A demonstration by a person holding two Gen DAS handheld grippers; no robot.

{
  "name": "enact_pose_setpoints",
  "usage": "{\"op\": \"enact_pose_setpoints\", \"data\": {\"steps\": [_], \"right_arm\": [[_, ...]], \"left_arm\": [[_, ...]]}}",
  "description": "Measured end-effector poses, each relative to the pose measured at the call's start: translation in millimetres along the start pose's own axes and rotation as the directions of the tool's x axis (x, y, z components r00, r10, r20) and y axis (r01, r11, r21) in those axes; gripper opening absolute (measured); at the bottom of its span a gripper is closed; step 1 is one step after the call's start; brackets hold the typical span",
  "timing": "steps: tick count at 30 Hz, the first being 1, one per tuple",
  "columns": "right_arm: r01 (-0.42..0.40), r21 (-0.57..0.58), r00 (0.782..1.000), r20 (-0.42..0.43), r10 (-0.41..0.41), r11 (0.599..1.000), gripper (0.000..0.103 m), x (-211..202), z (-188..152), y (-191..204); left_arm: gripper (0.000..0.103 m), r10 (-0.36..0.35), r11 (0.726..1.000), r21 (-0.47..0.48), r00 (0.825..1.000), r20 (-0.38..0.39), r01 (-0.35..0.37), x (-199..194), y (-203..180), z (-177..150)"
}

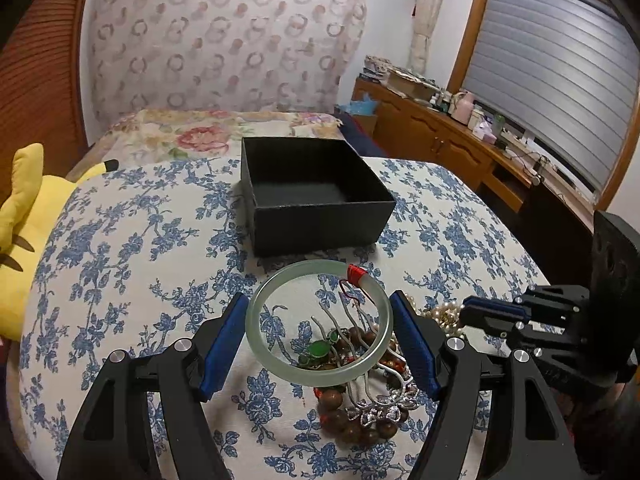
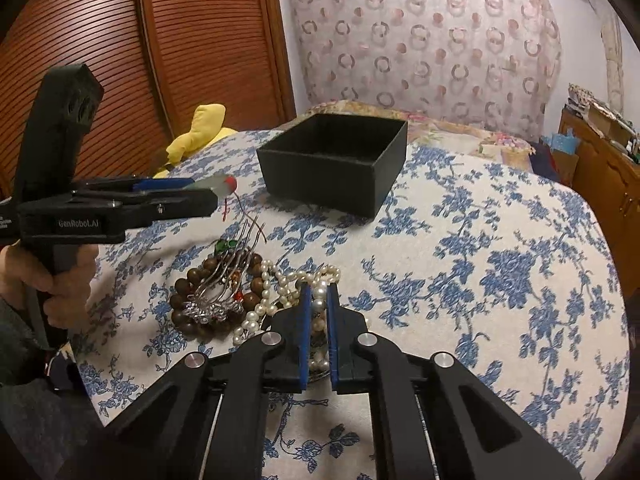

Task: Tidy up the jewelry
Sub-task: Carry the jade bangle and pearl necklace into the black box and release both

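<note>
My left gripper (image 1: 319, 299) is shut on a pale green jade bangle (image 1: 256, 320) with a red thread wrap, pads pressing on its two sides. In the right wrist view the left gripper (image 2: 200, 190) holds the bangle (image 2: 220, 184) level above the cloth. Under it lie a brown wooden bead bracelet (image 1: 348, 420) and a silver hair comb (image 1: 340, 344) with green stones. My right gripper (image 2: 319, 290) is shut on a white pearl necklace (image 2: 280, 280) that rests on the cloth, with pearls between its pads. An open, empty black box (image 1: 320, 220) stands behind the pile.
Everything sits on a blue-flowered cloth (image 2: 480, 260) over a bed. A yellow plush toy (image 1: 24, 220) lies at the left edge. A wooden cabinet (image 1: 440, 140) with clutter runs along the right, and a slatted wooden door (image 2: 100, 40) is at the left.
</note>
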State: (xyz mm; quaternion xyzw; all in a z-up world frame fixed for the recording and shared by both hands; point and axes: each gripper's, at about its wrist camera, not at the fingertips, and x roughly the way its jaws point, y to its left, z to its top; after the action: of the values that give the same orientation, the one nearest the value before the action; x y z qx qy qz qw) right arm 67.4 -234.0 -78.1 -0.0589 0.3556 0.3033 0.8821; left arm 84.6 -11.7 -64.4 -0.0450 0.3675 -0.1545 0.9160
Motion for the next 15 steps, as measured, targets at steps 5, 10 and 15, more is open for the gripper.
{"op": "enact_pose_setpoints", "data": {"steps": [5, 10, 15], "right_arm": [[0.016, -0.013, 0.999, 0.042, -0.015, 1.000, 0.008, -14.8, 12.0, -1.8], [0.024, -0.046, 0.996, 0.087, -0.020, 0.999, 0.008, -32.5, 28.4, -0.2], [0.041, -0.079, 0.990, 0.139, -0.029, 0.996, 0.008, -51.6, 46.3, 4.2]], "left_arm": [[0.069, -0.001, 1.000, 0.006, 1.000, 0.008, 0.001, -3.8, -2.7, 1.4], [0.069, 0.001, 1.000, 0.008, 1.000, 0.028, -0.001, -11.5, -4.4, 5.6], [0.069, 0.010, 1.000, 0.014, 0.999, 0.046, -0.011, -18.9, -6.4, 8.6]]}}
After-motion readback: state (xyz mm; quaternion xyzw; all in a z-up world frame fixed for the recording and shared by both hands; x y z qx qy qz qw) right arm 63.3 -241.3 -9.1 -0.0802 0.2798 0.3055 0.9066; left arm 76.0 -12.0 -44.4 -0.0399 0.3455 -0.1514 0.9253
